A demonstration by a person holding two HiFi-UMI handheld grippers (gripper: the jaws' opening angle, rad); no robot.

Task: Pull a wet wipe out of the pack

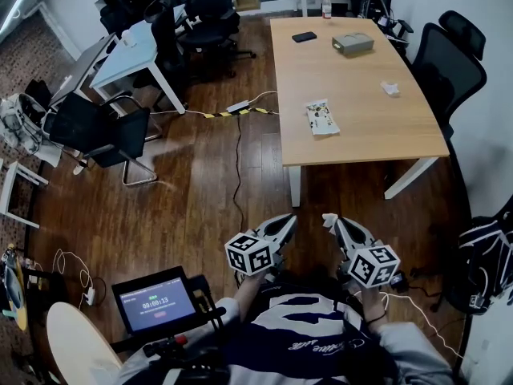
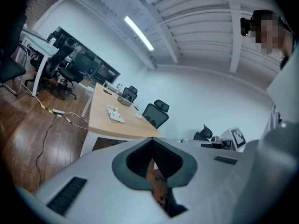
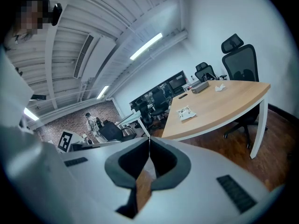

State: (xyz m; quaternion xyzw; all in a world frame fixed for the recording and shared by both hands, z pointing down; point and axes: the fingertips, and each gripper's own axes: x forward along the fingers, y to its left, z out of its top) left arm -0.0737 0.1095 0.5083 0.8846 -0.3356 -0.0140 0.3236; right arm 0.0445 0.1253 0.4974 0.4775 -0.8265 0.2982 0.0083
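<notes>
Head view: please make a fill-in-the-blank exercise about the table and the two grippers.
The left gripper and the right gripper are both ____ and empty.
Of the wipe pack and the phone, the ____ lies nearer the grippers.
Both grippers hang short of the table, above the wooden ____.
Missing words: shut; pack; floor.

Small screen (image 1: 157, 304), low left in the head view: white timer digits, probably 00:00:13; the finer lines around them are too small to read. Shirt (image 1: 309, 346): script lettering, illegible. Wet wipe pack (image 1: 322, 118) on table (image 1: 361, 95): printed, unreadable.
</notes>
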